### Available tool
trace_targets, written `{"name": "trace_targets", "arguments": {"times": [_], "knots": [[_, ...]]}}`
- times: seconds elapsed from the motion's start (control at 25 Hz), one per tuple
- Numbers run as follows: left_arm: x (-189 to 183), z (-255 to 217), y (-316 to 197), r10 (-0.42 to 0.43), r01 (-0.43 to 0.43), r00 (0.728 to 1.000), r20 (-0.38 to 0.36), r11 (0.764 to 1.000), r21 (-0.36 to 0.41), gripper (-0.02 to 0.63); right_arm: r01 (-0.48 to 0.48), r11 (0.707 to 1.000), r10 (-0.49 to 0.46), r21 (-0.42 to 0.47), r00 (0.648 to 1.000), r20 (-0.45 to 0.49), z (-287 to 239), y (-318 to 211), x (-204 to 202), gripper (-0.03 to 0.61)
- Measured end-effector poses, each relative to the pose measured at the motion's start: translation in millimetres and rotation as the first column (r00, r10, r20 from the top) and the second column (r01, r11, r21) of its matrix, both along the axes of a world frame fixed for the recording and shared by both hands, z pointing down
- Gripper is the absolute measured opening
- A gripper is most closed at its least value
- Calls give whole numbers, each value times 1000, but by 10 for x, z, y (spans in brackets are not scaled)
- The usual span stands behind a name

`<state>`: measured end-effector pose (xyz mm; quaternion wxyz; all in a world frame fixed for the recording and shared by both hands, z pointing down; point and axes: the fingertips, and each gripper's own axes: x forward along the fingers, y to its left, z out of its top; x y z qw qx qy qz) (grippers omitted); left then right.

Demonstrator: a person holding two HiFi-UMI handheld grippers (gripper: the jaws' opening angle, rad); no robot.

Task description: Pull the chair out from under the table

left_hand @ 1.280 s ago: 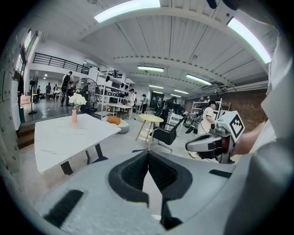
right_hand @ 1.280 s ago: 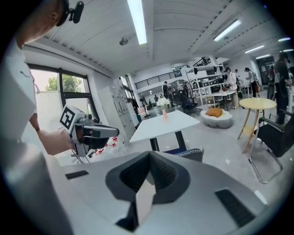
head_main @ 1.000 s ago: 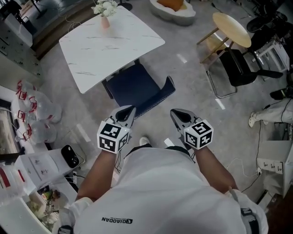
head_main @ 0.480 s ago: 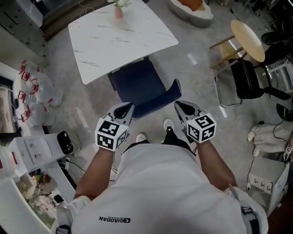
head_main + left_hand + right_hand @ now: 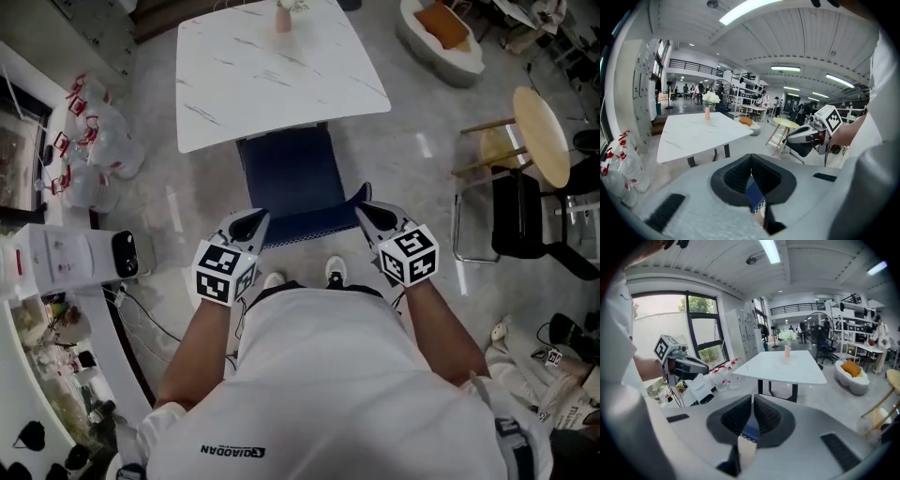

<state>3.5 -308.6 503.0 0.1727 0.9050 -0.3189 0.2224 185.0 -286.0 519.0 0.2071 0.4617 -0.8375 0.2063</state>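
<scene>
The dark blue padded chair (image 5: 291,173) sits partly under the white marble desk (image 5: 272,75), with the left gripper (image 5: 255,218), jaws shut and empty, by its backrest's left end and the right gripper (image 5: 366,210), jaws just parting a crack around nothing, by the right end.

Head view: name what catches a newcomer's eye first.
A white marble table fills the top, with a navy chair partly under its near edge. Just below, close to the chair, the left gripper is shut, and the right gripper has just been opening its jaws, with nothing between them.
</scene>
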Motion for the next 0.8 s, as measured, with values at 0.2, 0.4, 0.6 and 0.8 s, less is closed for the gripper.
{"name": "trace_targets", "arguments": {"times": [0.2,0.4,0.6,0.8], "knots": [[127,87,67,-65,65,997,29,998,-8,8,110,994,-110,-19,994,-23,156,-73,83,32],[71,115,105,-113,114,992,59,993,-15,8,165,985,-165,-41,986,-4,246,-127,57,32],[9,174,171,-111,113,988,107,994,-9,8,199,979,-199,-39,980,1,293,-147,1,34],[-27,152,177,-70,66,984,165,997,29,8,195,980,-195,-32,981,-6,246,-185,-21,34]]}}
